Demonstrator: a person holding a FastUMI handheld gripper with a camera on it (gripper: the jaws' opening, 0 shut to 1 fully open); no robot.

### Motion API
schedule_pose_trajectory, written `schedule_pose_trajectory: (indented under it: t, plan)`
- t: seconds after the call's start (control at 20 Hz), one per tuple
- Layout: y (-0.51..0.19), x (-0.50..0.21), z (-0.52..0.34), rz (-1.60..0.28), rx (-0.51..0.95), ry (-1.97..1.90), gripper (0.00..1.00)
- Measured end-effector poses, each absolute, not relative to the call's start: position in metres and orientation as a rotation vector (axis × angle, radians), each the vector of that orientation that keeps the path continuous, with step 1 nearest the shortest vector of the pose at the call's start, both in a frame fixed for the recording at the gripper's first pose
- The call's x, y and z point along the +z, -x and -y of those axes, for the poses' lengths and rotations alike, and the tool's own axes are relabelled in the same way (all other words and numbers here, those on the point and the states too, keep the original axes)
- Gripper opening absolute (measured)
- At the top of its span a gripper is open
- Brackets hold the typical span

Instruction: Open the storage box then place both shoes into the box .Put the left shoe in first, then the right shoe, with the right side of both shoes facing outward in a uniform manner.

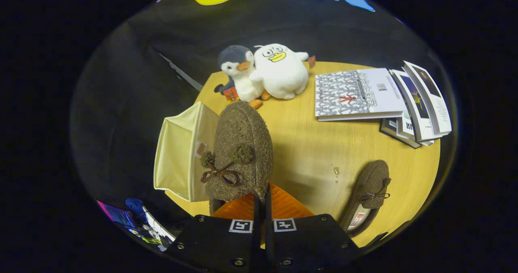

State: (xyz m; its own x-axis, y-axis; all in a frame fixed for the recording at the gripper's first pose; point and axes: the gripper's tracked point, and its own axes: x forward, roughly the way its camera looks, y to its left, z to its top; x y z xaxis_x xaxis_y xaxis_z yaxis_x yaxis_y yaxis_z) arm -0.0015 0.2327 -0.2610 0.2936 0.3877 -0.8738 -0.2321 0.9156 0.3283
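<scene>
Shoe one (242,151), the fuzzy brown slipper, hangs pinched at its heel by the nearly closed gripper (262,198), just beside the open storage box (178,155). Shoe two (370,194) waits on the table (319,147). Swing it across, keep it level, lower gently inside.

Gripper (262,200) fingers pinched nearly together

The tool (262,200) grips a brown shoe (242,151) above the open storage box (178,155).
</scene>
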Motion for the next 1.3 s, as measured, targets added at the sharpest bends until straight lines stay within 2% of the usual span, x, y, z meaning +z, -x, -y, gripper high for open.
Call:
schedule_pose_trajectory:
  t: [0.35,0.6,0.85,1.3]
  plan:
    - [-0.026,-0.225,-0.303,-1.116,0.587,-0.017,0.05]
    - [-0.034,-0.226,-0.367,-1.13,0.695,0.019,0.05]
    - [-0.04,-0.259,-0.417,-1.183,0.734,0.074,0.05]
    - [-0.034,-0.327,-0.455,-1.275,0.758,0.176,0.05]
